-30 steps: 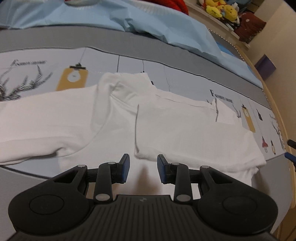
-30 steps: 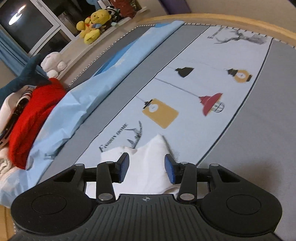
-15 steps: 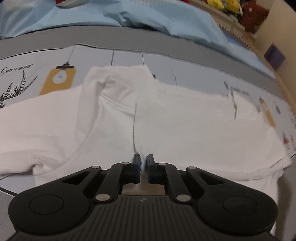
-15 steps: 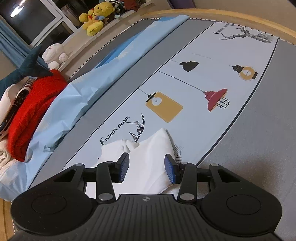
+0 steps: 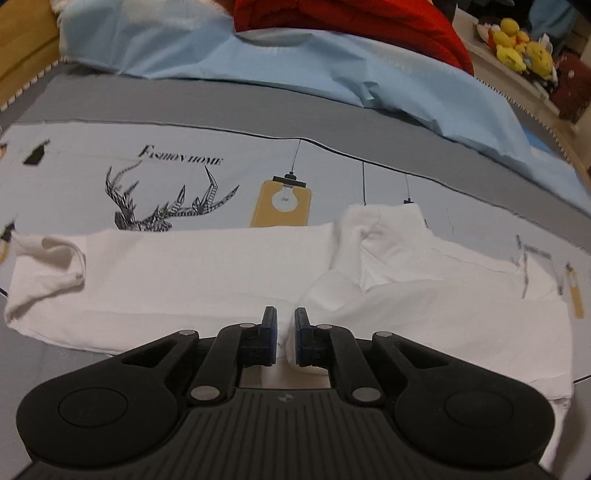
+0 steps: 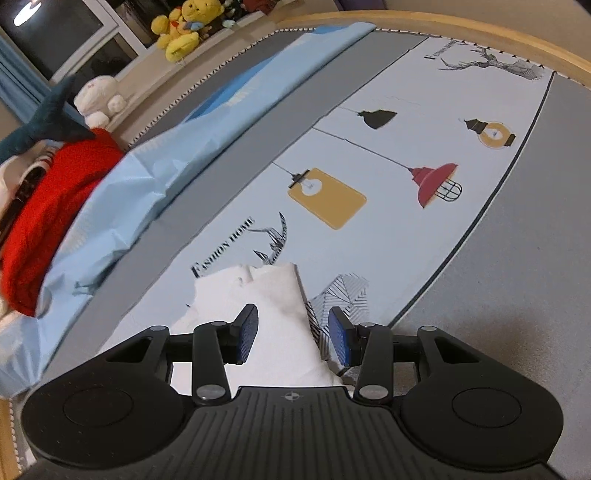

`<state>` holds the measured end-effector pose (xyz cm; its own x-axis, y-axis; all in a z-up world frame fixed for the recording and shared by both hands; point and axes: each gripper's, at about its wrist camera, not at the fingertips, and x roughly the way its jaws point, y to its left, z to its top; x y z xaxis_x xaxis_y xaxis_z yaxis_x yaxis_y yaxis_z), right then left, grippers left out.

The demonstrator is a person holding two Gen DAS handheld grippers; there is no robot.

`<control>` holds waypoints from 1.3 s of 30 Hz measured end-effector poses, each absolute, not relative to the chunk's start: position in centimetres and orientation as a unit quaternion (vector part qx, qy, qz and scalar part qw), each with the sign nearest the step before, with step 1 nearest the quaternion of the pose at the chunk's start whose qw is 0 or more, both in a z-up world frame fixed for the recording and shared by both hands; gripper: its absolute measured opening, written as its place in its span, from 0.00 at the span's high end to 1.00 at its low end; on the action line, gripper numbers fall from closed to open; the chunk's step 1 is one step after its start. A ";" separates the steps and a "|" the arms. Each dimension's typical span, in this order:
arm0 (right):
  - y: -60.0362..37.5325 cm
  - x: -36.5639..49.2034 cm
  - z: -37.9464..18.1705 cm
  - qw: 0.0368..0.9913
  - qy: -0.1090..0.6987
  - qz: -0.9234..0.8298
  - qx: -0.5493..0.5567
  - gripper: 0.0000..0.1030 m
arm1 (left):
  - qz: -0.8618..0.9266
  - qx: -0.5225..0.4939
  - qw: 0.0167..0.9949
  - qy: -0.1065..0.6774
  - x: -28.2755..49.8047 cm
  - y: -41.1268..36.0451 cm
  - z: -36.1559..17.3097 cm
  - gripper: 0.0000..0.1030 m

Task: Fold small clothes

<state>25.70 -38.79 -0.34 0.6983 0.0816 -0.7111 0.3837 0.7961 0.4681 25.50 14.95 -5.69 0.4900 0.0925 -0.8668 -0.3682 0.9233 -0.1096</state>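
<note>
Change since earlier frame: left gripper [image 5: 284, 341], formerly wide above the shirt [image 5: 207, 269], now pinched on a fold of its near edge and carrying it leftward. Judged: a side fold is underway. Shirt: white, spread across the printed sheet [image 5: 74, 184]. Right gripper [image 6: 291, 336]: jaws half apart, shirt end between them, ungripped. Surroundings: blue cloth [image 5: 332, 62], red garment [image 5: 351, 14], plush toys [image 6: 181, 26] beyond; none obstructing.
</note>
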 end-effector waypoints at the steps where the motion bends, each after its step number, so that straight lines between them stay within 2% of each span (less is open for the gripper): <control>1: -38.5 25.9 -0.7 0.868 0.384 -0.087 0.303 0.56 | 0.131 -0.148 0.852 0.485 25.4 15.2 -5.6 0.89; 12: -34.8 28.3 -7.7 0.818 0.500 -0.052 0.278 0.58 | 0.181 -0.227 0.829 0.477 22.4 23.5 -6.4 0.89; 13: -34.8 28.5 -8.3 0.818 0.508 -0.061 0.265 0.60 | 0.186 -0.228 0.828 0.477 22.1 24.3 -6.5 0.89; 14: -34.9 28.6 -8.8 0.817 0.511 -0.074 0.256 0.69 | 0.190 -0.229 0.827 0.477 21.7 25.2 -6.8 0.88; 15: -35.0 28.6 -9.0 0.815 0.512 -0.081 0.259 0.72 | 0.196 -0.230 0.826 0.476 21.3 26.2 -7.0 0.86; 17: -35.0 28.4 -8.4 0.812 0.507 -0.098 0.273 0.71 | 0.210 -0.233 0.826 0.469 20.4 28.3 -7.2 0.73; 21: -33.1 27.6 -5.7 0.827 0.479 -0.081 0.283 0.64 | 0.243 -0.209 0.832 0.452 19.0 32.1 -7.2 0.59; 23: -31.9 27.6 -4.8 0.830 0.474 -0.051 0.289 0.63 | 0.255 -0.206 0.833 0.446 18.6 33.3 -7.6 0.44; 26: -29.6 27.7 -3.9 0.835 0.474 -0.015 0.278 0.59 | 0.258 -0.217 0.831 0.442 18.5 34.5 -8.4 0.43; 30: -27.7 27.7 -3.5 0.838 0.481 0.010 0.258 0.58 | 0.251 -0.211 0.834 0.443 19.3 34.6 -9.5 0.42; 39: -26.4 27.6 -3.1 0.845 0.482 0.024 0.232 0.58 | 0.239 -0.129 0.842 0.466 21.9 31.9 -12.0 0.43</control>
<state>27.64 -26.43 -3.15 0.5347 0.2642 -0.8027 0.1829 0.8912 0.4152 21.89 31.92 -11.97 0.4507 0.2829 -0.8467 -0.5229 0.8524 0.0065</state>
